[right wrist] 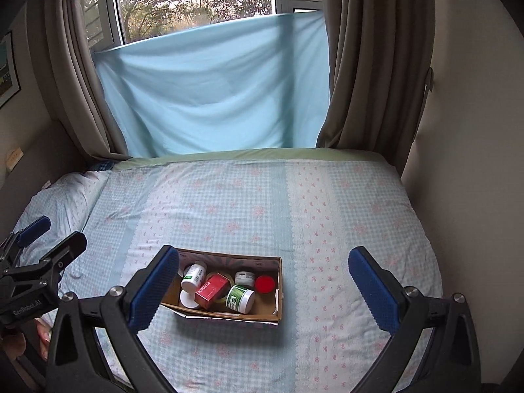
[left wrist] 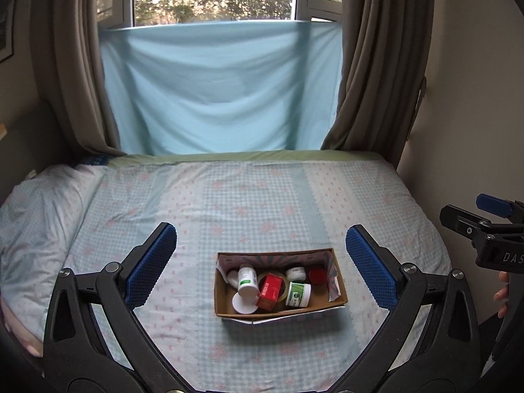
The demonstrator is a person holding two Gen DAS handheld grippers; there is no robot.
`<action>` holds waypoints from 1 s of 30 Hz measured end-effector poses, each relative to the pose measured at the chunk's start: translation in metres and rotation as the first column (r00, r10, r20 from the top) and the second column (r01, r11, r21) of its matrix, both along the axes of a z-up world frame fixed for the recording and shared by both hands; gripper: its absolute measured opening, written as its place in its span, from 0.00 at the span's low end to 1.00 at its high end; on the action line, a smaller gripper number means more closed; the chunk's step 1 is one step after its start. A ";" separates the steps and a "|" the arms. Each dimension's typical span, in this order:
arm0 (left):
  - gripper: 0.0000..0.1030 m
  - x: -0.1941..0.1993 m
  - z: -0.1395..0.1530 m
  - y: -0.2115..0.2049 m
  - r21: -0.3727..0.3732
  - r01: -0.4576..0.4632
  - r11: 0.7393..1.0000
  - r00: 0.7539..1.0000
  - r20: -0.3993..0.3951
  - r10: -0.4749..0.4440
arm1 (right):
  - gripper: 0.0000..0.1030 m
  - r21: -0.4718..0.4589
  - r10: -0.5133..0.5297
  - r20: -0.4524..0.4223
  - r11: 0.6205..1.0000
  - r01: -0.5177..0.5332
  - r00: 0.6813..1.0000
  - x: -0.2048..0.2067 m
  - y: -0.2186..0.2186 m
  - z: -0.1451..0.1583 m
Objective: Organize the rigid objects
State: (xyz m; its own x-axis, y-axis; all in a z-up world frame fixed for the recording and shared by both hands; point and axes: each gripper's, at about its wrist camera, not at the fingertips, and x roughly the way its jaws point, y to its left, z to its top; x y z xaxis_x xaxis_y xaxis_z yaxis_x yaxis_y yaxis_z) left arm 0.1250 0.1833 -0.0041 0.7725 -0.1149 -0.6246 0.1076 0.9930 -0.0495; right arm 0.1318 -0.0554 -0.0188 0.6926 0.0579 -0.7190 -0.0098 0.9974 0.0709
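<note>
A cardboard box (left wrist: 337, 299) (right wrist: 278, 308) sits on the bed, holding a white pill bottle (left wrist: 247, 278) (right wrist: 194, 276), a red carton (left wrist: 270, 290) (right wrist: 212, 290), a green-labelled jar (left wrist: 298, 294) (right wrist: 240, 298), a small white jar (left wrist: 295, 273) (right wrist: 245, 277), a red lid (left wrist: 317, 275) (right wrist: 265, 283), a tape roll (left wrist: 284, 290) and a white lid (left wrist: 244, 304) (right wrist: 187, 299). My left gripper (left wrist: 262, 263) is open and empty, above and in front of the box. My right gripper (right wrist: 262, 290) is open and empty, its left finger (right wrist: 154, 291) overlapping the box's left end.
The bed (left wrist: 262, 196) (right wrist: 262, 196) has a checked blue sheet, a pillow (left wrist: 39, 209) at left, a wall at right. Curtains and a blue cloth (left wrist: 216, 88) hang behind. The other gripper shows at each view's edge (left wrist: 484, 229) (right wrist: 36, 262).
</note>
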 end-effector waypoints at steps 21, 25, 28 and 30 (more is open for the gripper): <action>1.00 -0.047 0.012 -0.003 -0.031 -0.022 0.999 0.999 0.045 0.023 | 1.00 -0.057 -0.035 0.114 0.998 0.042 0.993 -0.051 -0.004 0.020; 1.00 -0.049 0.014 -0.003 -0.033 -0.025 0.999 0.998 0.048 0.027 | 1.00 -0.059 -0.034 0.118 0.997 0.041 0.992 -0.052 -0.004 0.021; 1.00 -0.050 0.015 -0.005 -0.028 -0.029 0.999 0.998 0.052 0.030 | 1.00 -0.060 -0.033 0.119 0.997 0.040 0.992 -0.053 -0.004 0.021; 1.00 -0.051 0.016 -0.006 -0.024 -0.029 0.999 0.998 0.054 0.031 | 1.00 -0.060 -0.031 0.120 0.997 0.038 0.992 -0.053 -0.005 0.021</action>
